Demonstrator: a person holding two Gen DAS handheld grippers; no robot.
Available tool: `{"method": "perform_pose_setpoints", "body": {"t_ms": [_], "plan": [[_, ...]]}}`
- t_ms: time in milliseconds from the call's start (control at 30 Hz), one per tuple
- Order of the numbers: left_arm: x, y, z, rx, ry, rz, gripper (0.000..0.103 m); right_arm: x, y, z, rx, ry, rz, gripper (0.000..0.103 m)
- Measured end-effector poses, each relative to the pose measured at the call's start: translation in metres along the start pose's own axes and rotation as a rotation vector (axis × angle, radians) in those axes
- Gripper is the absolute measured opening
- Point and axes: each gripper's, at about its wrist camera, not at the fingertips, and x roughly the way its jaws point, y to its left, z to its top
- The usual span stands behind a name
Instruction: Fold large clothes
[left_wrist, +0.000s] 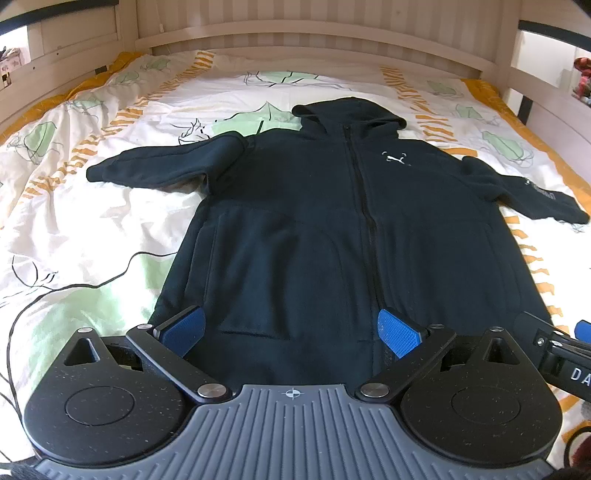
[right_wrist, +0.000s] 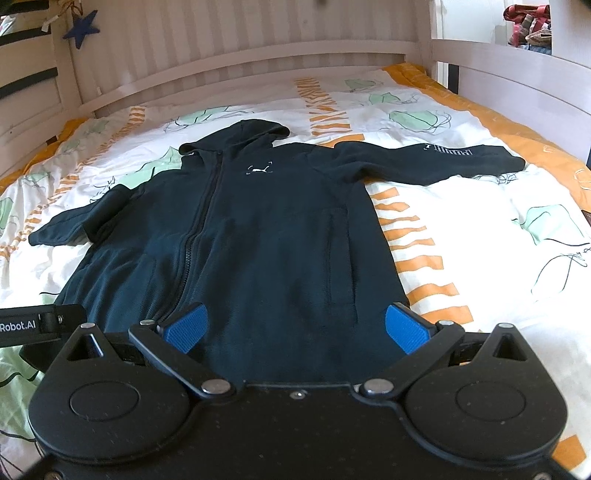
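Observation:
A black zip-up hoodie (left_wrist: 332, 229) lies flat and face up on the bed, hood at the far end, both sleeves spread out to the sides. It also shows in the right wrist view (right_wrist: 266, 236). My left gripper (left_wrist: 291, 332) is open and empty, above the hem on the left half of the hoodie. My right gripper (right_wrist: 295, 326) is open and empty, above the hem on the right half. The right gripper's body shows at the right edge of the left wrist view (left_wrist: 561, 350).
The bedspread (left_wrist: 92, 206) is white with green leaves and orange stripes, wrinkled on the left. A pale wooden headboard (right_wrist: 236, 55) and side rails (right_wrist: 517, 81) enclose the bed. A thin black cable (left_wrist: 22, 314) lies on the left.

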Motion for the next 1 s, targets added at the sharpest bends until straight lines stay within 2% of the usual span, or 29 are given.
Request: {"method": "perform_pose_setpoints", "body": {"t_ms": [733, 1000], "plan": [[0.021, 0.004, 0.008, -0.002, 0.020, -0.030, 0.101, 0.019, 0.005, 0.003, 0.005, 0.023, 0.027, 0.102], [0.027, 0.006, 0.013, -0.002, -0.014, -0.054, 0.101, 0.030, 0.007, 0.005, -0.004, 0.022, 0.027, 0.102]]}}
